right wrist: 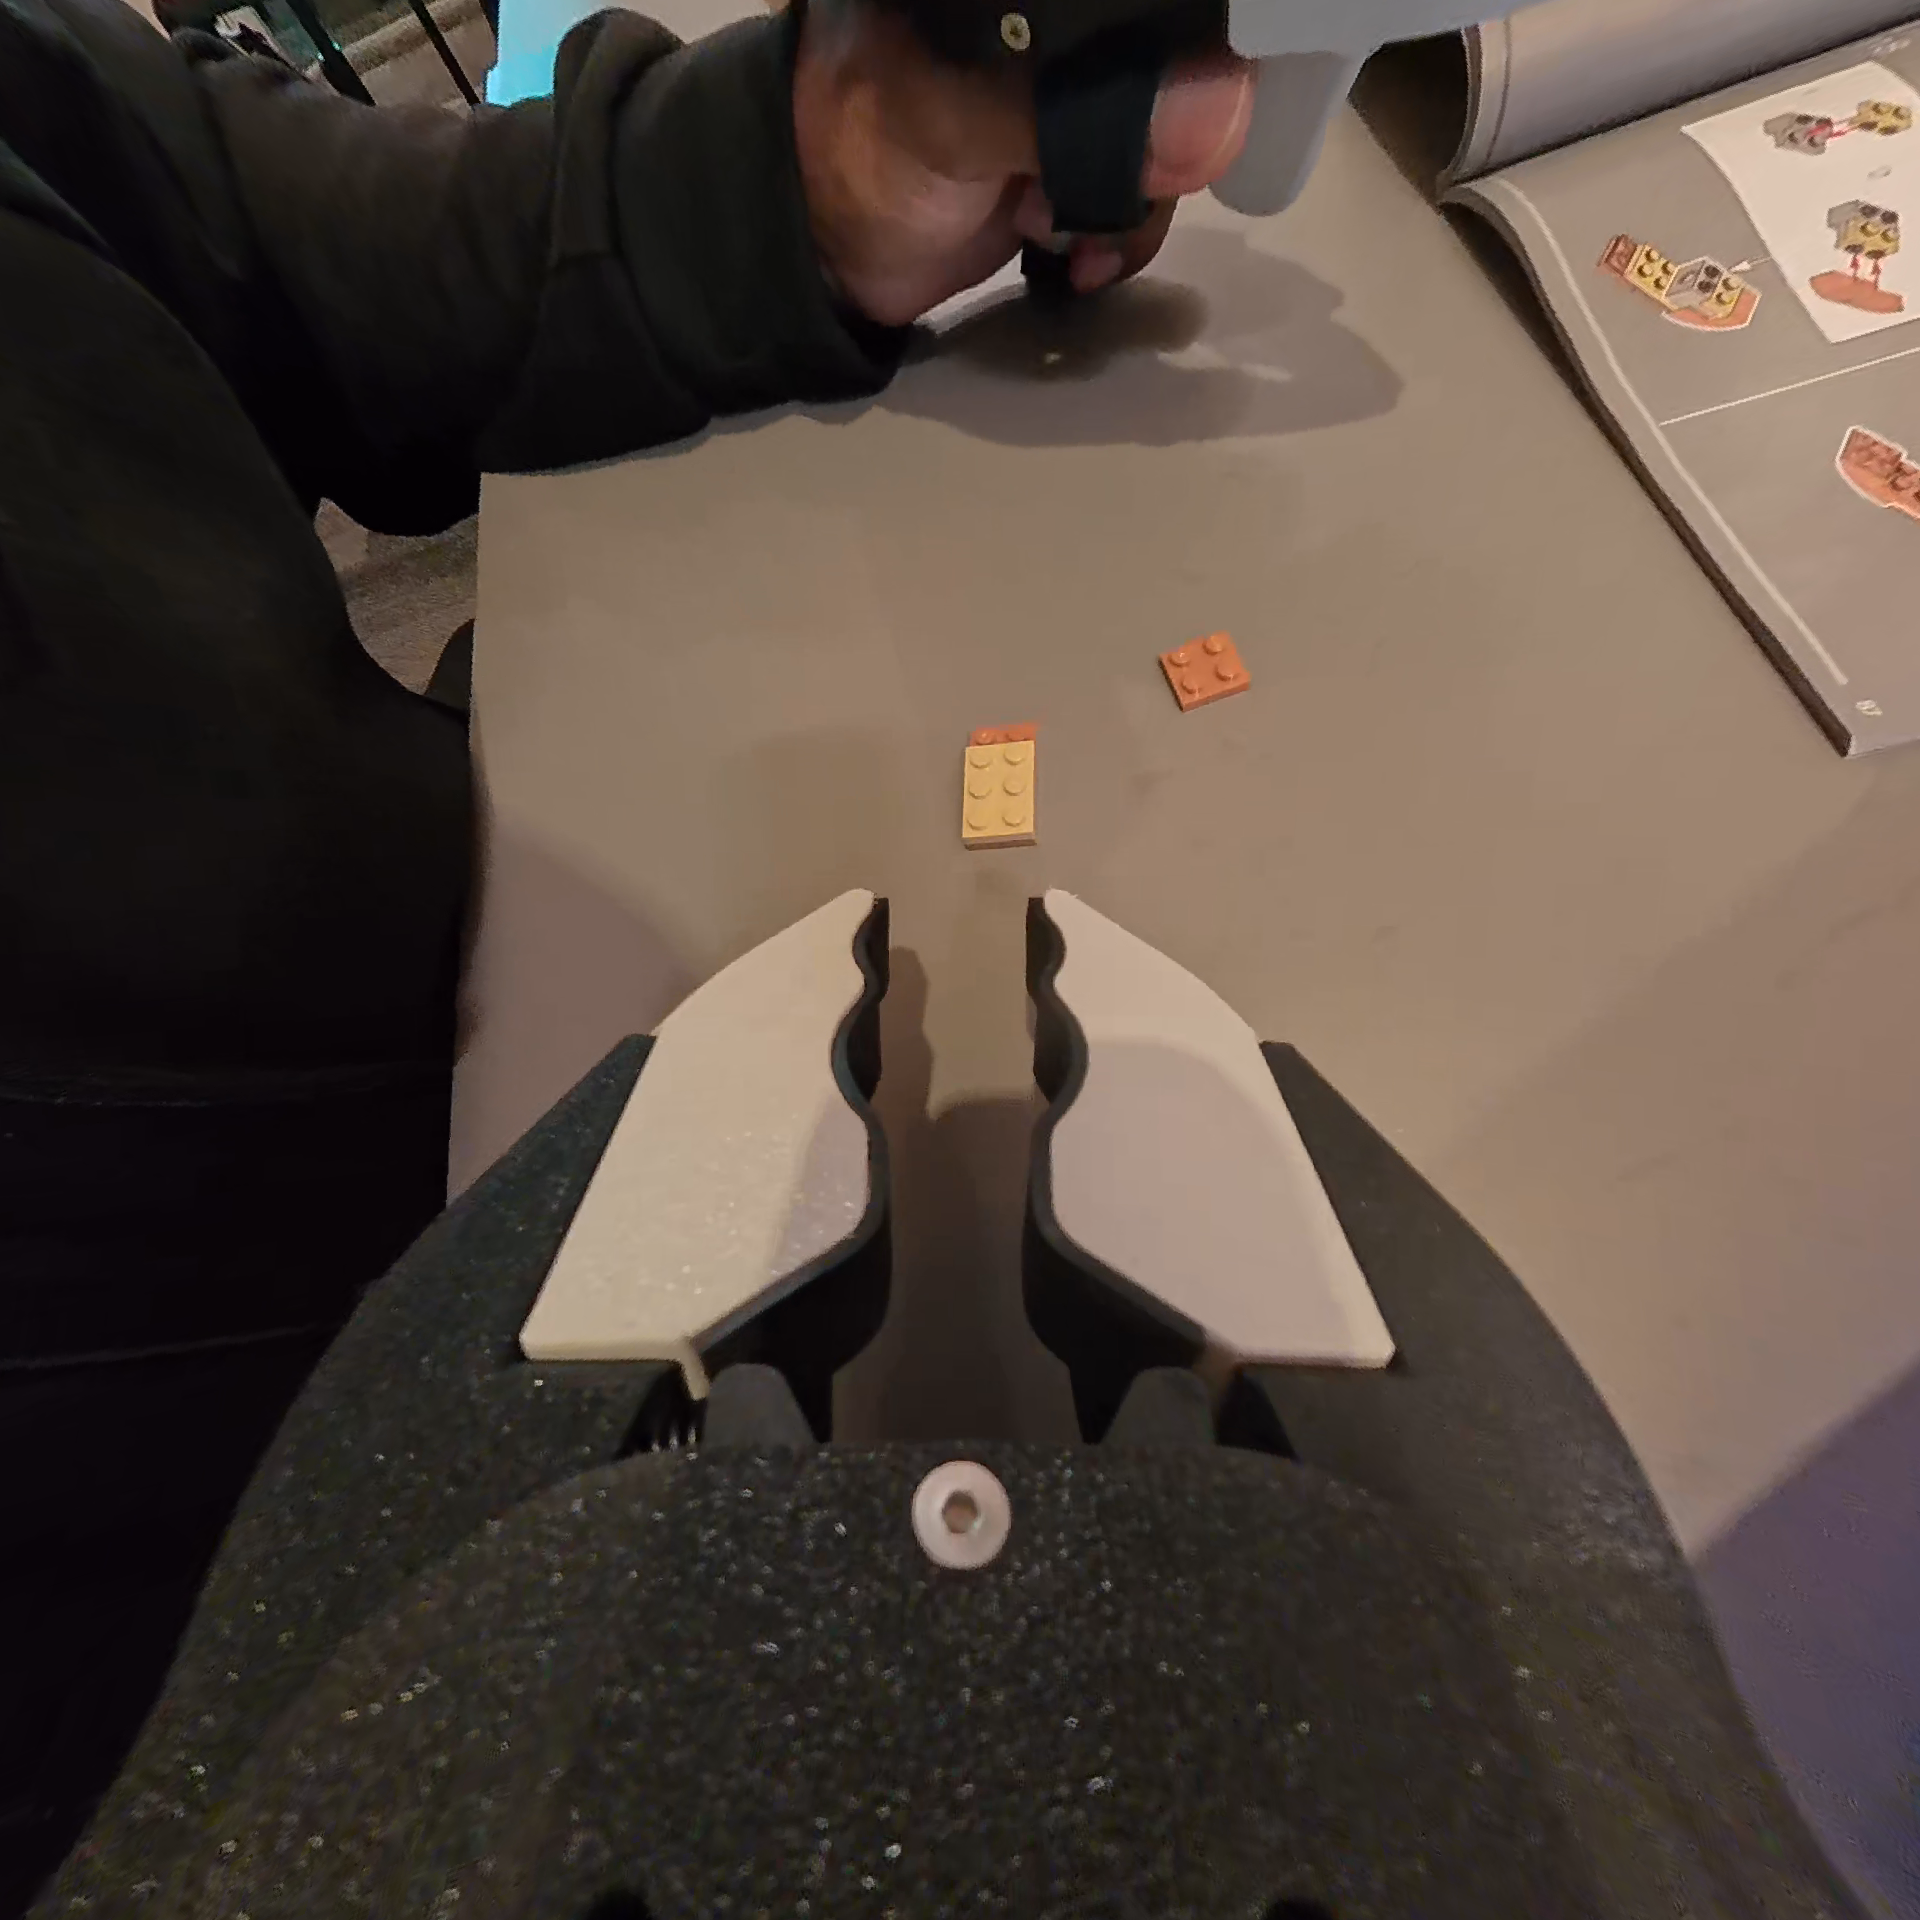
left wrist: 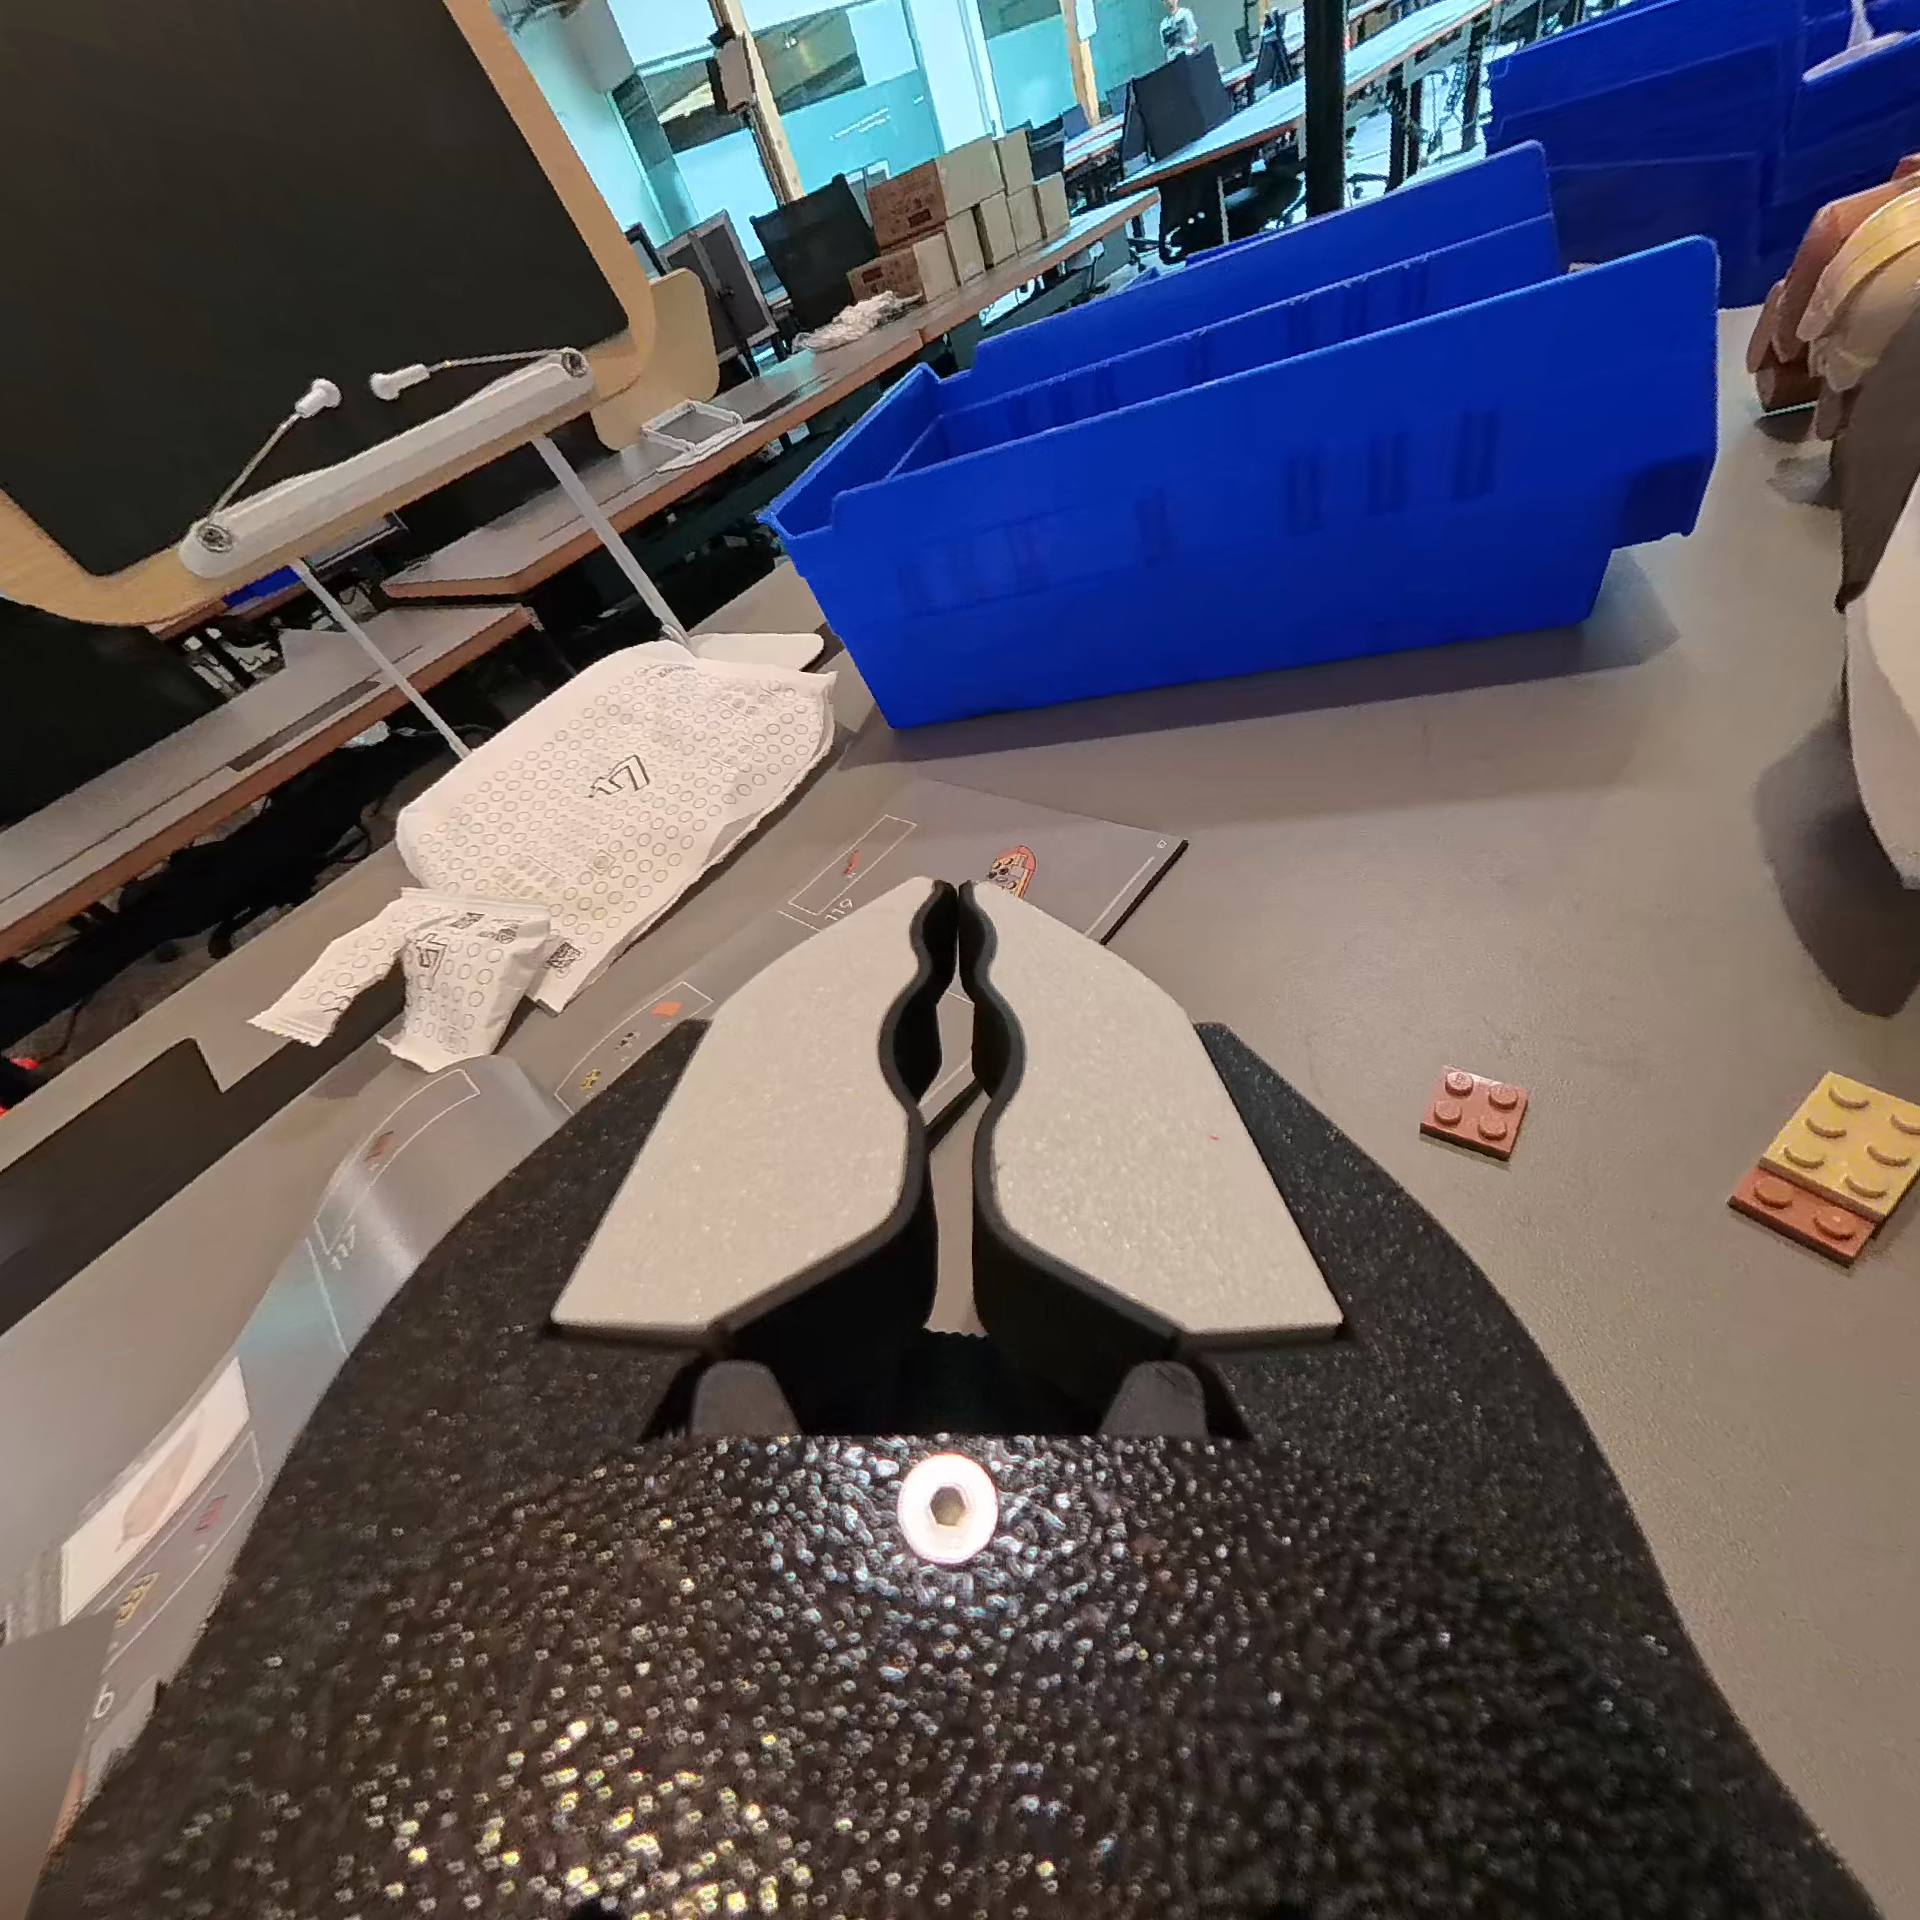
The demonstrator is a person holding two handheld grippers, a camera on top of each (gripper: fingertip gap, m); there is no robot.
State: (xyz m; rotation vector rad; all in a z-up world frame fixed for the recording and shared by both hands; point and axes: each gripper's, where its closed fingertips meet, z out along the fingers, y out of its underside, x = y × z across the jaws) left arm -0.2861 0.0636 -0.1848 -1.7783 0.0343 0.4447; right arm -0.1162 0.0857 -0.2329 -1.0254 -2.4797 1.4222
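Grey table (right wrist: 1351, 935), tan plate (right wrist: 1000, 792) lengthwise ahead

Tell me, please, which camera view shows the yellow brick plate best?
The right wrist view: the yellow plate lies whole and centred, just ahead of the open right gripper. The left wrist view catches it only at the right edge, partly cut off.

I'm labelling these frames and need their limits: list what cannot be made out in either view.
- Left wrist view: the bin interior is hidden by its own walls.
- Left wrist view: the brown object is cut off by the right edge.
- Right wrist view: the brown plate is mostly covered by the yellow plate.
- Right wrist view: the booklet is cut off at the right edge.
- Right wrist view: the left gripper's fingers are out of frame above the hand.
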